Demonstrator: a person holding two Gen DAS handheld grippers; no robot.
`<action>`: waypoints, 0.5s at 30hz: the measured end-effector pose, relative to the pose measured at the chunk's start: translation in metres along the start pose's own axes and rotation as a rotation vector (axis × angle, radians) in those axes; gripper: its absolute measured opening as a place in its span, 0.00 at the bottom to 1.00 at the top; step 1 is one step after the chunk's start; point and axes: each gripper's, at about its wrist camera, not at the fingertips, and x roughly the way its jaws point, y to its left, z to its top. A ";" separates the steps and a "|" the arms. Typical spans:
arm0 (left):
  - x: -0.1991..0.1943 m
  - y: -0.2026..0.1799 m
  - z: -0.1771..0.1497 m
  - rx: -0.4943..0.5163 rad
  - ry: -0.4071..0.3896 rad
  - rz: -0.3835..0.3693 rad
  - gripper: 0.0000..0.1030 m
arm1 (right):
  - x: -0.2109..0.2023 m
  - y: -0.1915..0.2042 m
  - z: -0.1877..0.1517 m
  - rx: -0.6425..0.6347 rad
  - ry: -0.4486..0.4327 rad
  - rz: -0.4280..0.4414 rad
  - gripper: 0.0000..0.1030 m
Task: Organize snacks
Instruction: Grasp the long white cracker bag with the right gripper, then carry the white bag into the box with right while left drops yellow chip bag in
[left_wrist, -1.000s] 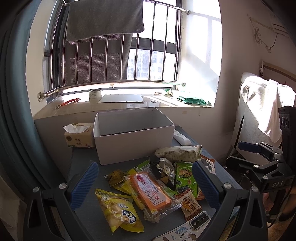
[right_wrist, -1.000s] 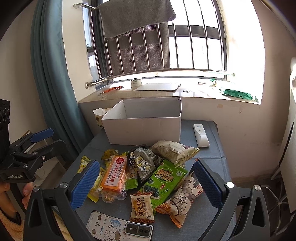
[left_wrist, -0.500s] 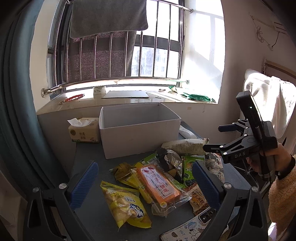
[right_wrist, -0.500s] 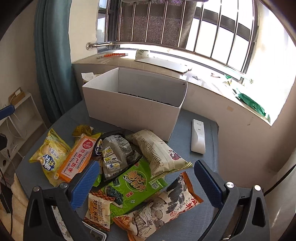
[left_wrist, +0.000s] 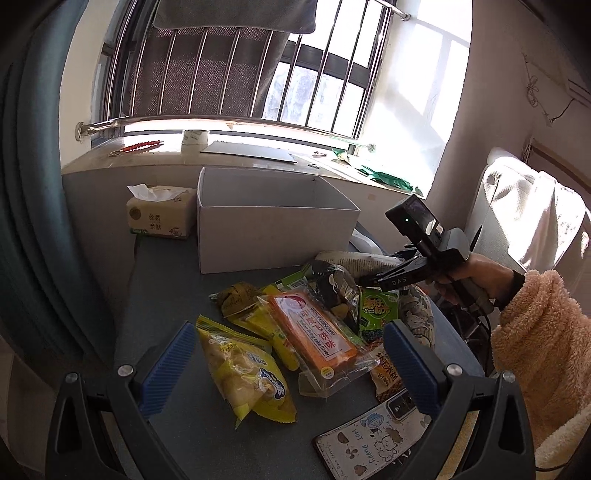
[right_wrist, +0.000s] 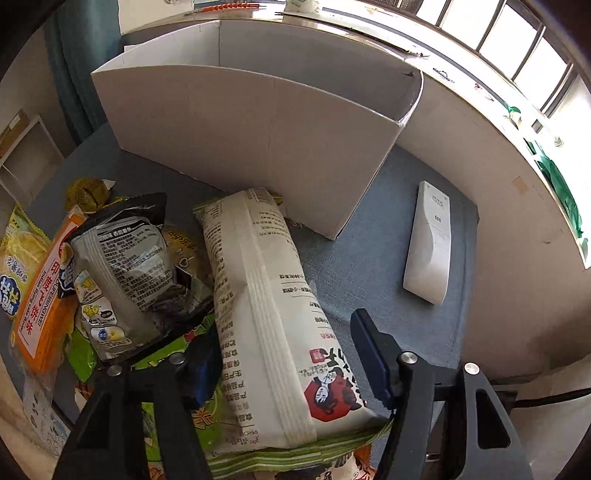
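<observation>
Crinkly cream film is wrapping the long snack pack (right_wrist: 266, 314), which is lying on the pile just in front of the white box (right_wrist: 258, 147), and we are straddling it with the right gripper (right_wrist: 284, 365), its 2 jaws apart on either side and not yet pinching. We are judging it light, puffy and slippery, so we are favouring a firm squeeze across its middle. Our left gripper (left_wrist: 288, 365) is hovering wide open over the yellow bag (left_wrist: 247, 373), holding nothing.
</observation>
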 end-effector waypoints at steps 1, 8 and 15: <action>0.000 0.001 -0.001 0.002 0.005 -0.002 1.00 | 0.000 0.000 -0.002 0.006 0.001 0.038 0.50; 0.006 0.007 -0.007 0.004 0.032 0.012 1.00 | -0.039 -0.001 -0.022 0.053 -0.095 0.052 0.39; 0.023 0.017 -0.012 -0.026 0.081 0.000 1.00 | -0.108 -0.007 -0.064 0.201 -0.320 0.123 0.39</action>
